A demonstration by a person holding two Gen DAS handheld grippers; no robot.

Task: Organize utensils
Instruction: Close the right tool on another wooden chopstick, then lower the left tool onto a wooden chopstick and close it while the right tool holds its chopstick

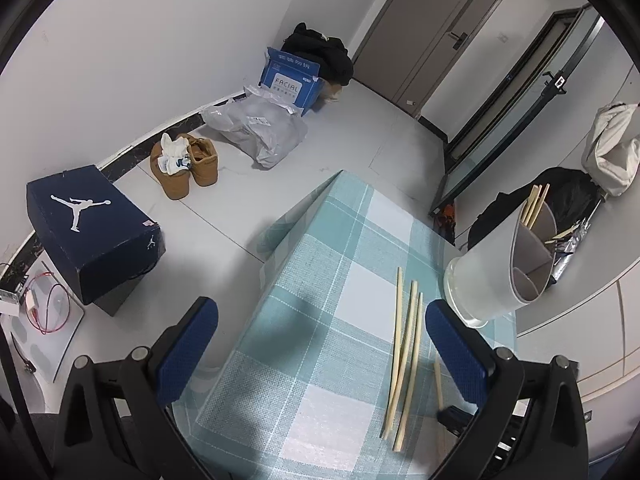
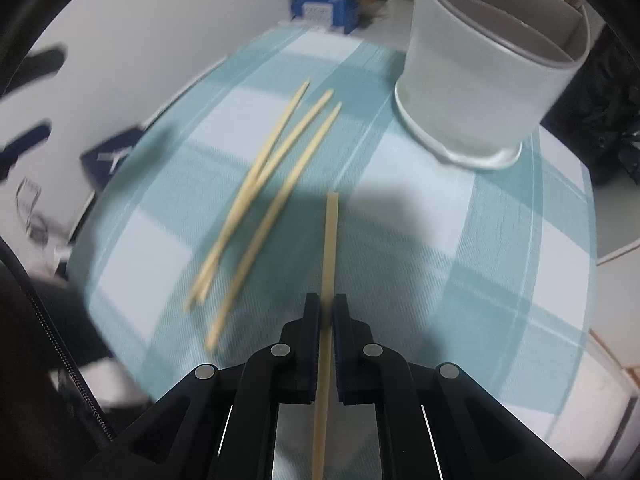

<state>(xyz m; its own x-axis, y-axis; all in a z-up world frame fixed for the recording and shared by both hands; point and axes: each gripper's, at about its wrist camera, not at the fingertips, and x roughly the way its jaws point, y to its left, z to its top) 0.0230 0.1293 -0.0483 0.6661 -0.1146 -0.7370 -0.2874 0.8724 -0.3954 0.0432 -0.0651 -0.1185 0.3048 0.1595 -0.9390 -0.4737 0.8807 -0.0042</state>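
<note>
1. We have one chopstick (image 2: 330, 248) clenched between the pads of our right gripper (image 2: 327, 312). Its long axis runs straight out along the fingers, with the blunt end out ahead over the checked tablecloth (image 2: 460, 240) and the rest passing back between the jaws.

2. The coming move turns on the holder (image 2: 480, 92): it stands far and to the right of the held stick's free end, well apart from it. We judge the stick must be swung up and tipped end-down to enter the open top.

3. Three loose chopsticks (image 2: 264, 196) lie on the cloth just left of the held one, slanting from near-left to far-right. Two of them cross; the third lies beside them. None touches the held stick.

4. Our left gripper (image 1: 322, 356) hangs released, its blue pads wide apart with nothing between them. In its view the loose sticks lie lengthwise near its right pad, so we judge it the nearer hand for those.

5. The holder is a pale round tub with an inner divider. From the left wrist view, a few chopsticks (image 1: 534, 204) already stand in its far compartment and another tip shows to the right; the near compartment looks empty.

6. Beyond the table, a shoe box (image 1: 92, 232) and boots (image 1: 184, 164) sit on the floor.
</note>
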